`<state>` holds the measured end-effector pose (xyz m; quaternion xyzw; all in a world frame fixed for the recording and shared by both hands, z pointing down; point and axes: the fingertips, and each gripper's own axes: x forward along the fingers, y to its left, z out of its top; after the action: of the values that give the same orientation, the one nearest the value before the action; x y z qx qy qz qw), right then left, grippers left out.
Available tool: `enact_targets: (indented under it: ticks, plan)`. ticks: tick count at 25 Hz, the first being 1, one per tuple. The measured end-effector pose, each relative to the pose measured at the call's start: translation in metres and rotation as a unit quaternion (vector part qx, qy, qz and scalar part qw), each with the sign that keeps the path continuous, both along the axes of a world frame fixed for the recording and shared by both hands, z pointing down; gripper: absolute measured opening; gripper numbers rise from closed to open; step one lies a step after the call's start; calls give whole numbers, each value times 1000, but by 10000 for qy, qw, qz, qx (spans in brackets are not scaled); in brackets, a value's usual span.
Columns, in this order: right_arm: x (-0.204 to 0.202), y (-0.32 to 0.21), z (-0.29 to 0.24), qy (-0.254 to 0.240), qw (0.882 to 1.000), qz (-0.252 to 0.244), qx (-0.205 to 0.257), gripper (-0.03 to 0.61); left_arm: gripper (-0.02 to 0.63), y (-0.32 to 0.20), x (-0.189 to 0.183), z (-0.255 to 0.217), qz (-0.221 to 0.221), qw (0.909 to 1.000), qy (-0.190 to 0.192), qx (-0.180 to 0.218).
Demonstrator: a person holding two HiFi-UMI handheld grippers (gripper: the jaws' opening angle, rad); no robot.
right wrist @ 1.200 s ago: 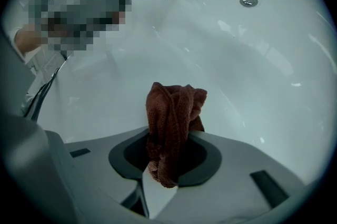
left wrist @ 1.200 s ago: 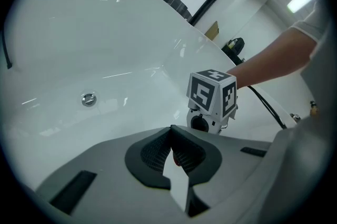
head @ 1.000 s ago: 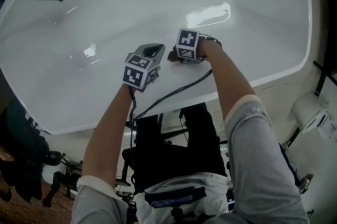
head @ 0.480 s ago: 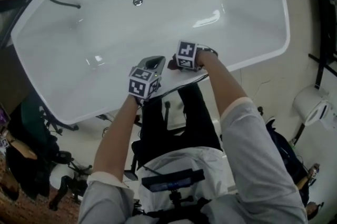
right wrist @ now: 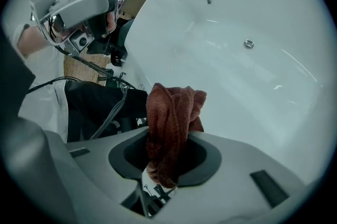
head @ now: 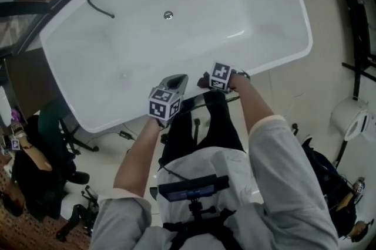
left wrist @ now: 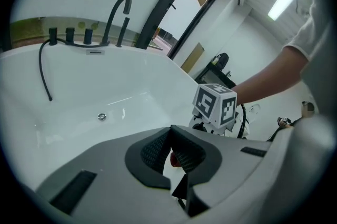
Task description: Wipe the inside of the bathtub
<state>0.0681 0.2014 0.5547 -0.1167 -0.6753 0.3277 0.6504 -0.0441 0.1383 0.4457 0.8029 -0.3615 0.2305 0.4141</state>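
Rust-red cloth (right wrist: 171,112) is clamped in the right tool (right wrist: 166,157), at the near rim of the bathtub (head: 282,61); the basin lies ahead and below. Left tool (left wrist: 171,154) is alongside, jaws together, empty.

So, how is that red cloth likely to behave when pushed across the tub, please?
Probably floppy: the cloth bunches in soft folds in the right gripper. Likely light, since one pinch holds it. It should glide easily over the glossy bathtub.

no legible txt, labels or nos.
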Motion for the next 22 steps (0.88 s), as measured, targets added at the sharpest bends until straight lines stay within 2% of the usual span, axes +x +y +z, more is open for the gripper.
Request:
enact_targets:
  ticks: [1, 3, 5, 7, 9, 12, 13, 18, 22]
  plan:
    - [-4, 6, -9, -69, 9999, 109, 69, 117, 8, 3, -5, -10, 1, 10000, -11, 52]
    - [-23, 8, -35, -454, 9961, 649, 382, 118, 8, 7, -16, -32, -14, 9998, -22, 191]
    - [-45, -4, -71, -977, 9814, 1391, 895, 121, 8, 9, -28, -55, -66, 9992, -22, 396]
    - [-58, -21, -108, -1405, 9569, 2026, 1534, 123, 8, 9, -43, -81, -158, 9977, -25, 662]
    - [-67, -38, -151, -1787, 9269, 2509, 2145, 124, 8, 7, -59, -111, -283, 9949, -17, 965]
    - [-79, -59, -231, -2356, 8769, 3051, 2871, 124, 8, 5, -81, -157, -527, 9887, 52, 1403]
    - [-80, -62, -256, -2459, 8637, 3146, 3075, 124, 8, 6, -86, -171, -605, 9865, 87, 1516]
    - [-74, -63, -356, -2664, 8095, 3390, 3986, 126, 8, 15, -105, -231, -784, 9763, 136, 2013]
    - [-68, -64, -407, -2681, 7774, 3446, 4529, 126, 8, 7, -114, -267, -1074, 9685, 208, 2236]
